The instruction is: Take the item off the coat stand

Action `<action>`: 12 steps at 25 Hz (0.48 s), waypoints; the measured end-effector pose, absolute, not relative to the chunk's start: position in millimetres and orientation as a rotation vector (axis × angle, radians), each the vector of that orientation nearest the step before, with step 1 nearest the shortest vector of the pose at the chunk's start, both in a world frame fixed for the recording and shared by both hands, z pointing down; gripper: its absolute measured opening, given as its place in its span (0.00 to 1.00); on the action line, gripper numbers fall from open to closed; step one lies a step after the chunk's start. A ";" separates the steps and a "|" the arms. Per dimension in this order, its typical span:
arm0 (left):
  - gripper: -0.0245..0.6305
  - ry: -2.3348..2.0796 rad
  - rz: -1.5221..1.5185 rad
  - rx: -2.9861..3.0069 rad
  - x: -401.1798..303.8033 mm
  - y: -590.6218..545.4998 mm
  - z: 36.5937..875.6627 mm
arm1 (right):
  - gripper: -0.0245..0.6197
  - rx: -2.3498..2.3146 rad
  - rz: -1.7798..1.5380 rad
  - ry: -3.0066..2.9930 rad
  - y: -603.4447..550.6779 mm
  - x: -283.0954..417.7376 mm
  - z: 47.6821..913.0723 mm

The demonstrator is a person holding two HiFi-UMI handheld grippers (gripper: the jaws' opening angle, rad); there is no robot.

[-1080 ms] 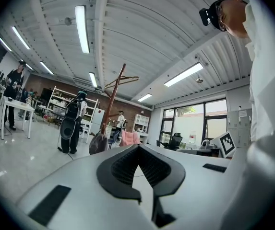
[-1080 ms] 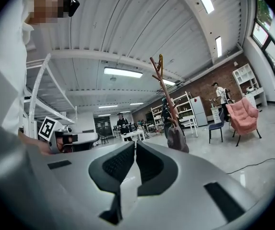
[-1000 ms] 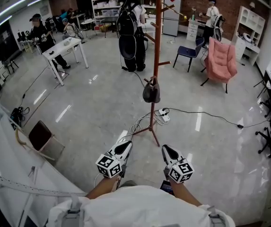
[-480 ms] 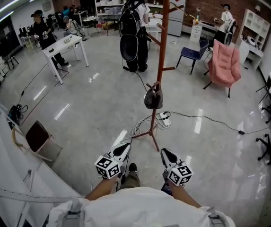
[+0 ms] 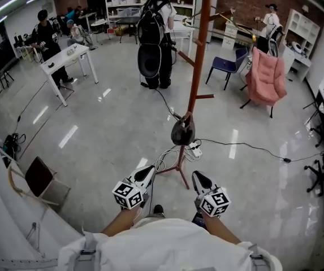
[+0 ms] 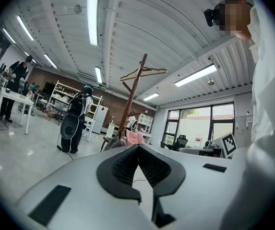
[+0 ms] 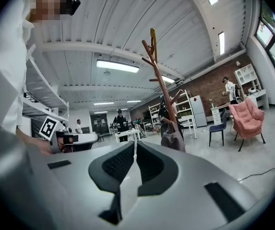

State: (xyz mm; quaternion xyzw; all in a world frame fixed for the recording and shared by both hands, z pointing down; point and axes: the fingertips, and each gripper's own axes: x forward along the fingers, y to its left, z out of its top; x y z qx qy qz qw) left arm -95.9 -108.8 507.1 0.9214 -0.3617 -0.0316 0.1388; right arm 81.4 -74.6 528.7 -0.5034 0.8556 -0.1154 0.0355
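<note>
Standing on the glossy grey floor point(image 5: 94, 140), the tall reddish-brown wooden coat stand point(image 5: 198, 66) runs from the top of the head view down to its splayed feet at the centre. A white power strip point(image 5: 194, 149) and loose cables lie beside the feet. The task's thing, a small dark grey fabric bag point(image 5: 182, 134), hangs by its handles from a low peg on the pole, at the middle of the frame. It sags there, so it is probably soft, limp and light, and not fragile. It would crumple if pinched at the body, so the better hold is likely the handle loop just under the peg, lifted up and off the peg's tip. At the lower centre, the left tool point(image 5: 148, 169) and the right tool point(image 5: 197, 176) point level toward the stand, well apart from the bag. Both have their jaws closed together on nothing.
</note>
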 end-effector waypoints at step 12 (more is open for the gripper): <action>0.06 -0.860 -0.061 2.738 -70.7 -239.1 512.0 | 0.09 -1.688 -0.280 2.596 -187.5 86.6 531.4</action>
